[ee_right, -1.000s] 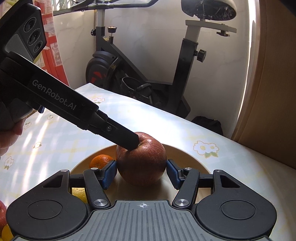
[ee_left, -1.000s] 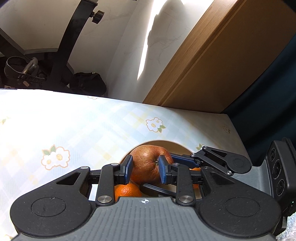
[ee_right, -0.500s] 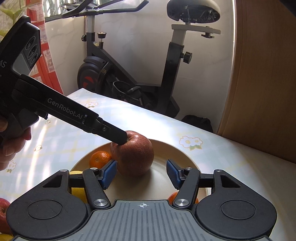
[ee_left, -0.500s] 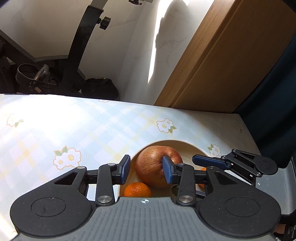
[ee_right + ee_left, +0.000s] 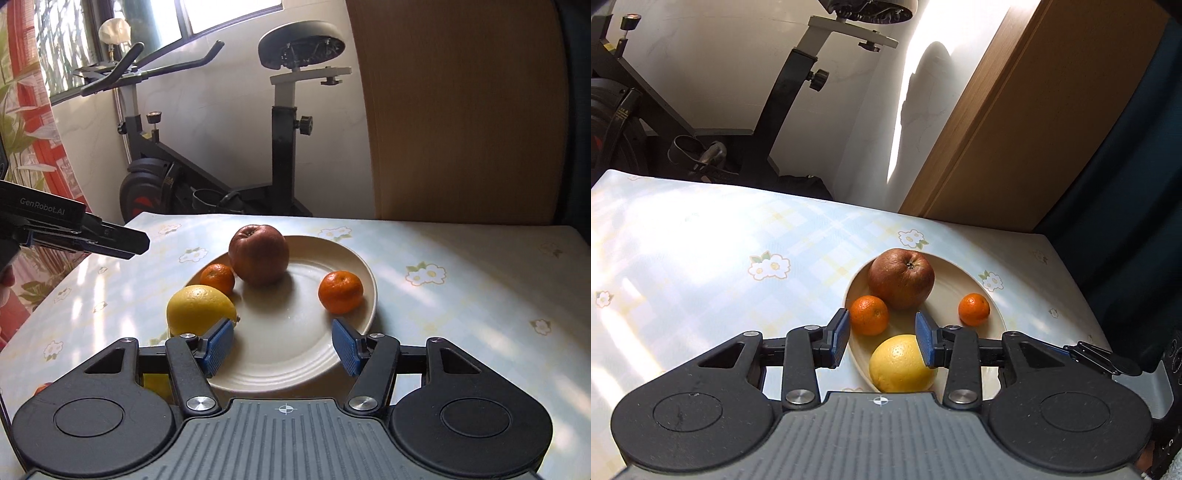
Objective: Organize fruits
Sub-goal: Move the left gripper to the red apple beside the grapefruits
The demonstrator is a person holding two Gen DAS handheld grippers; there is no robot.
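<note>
Fruits gathered on plate, mid-table.

Nearest: right gripper above near rim, jaws apart, empty. Left gripper likewise slack, jaws just been opening, nothing pinched; lemon and mandarin merely below.

Next out: lemon perched on left rim, right beside a right-gripper finger. Likely trouble: a nudge there, and off onto the table.

Further: two mandarins, left one touching apple; right one apart, near edge. Apple possibly leaning; shifting the left mandarin could set it rolling.

Both tools crowding one plate; clash possible.
</note>
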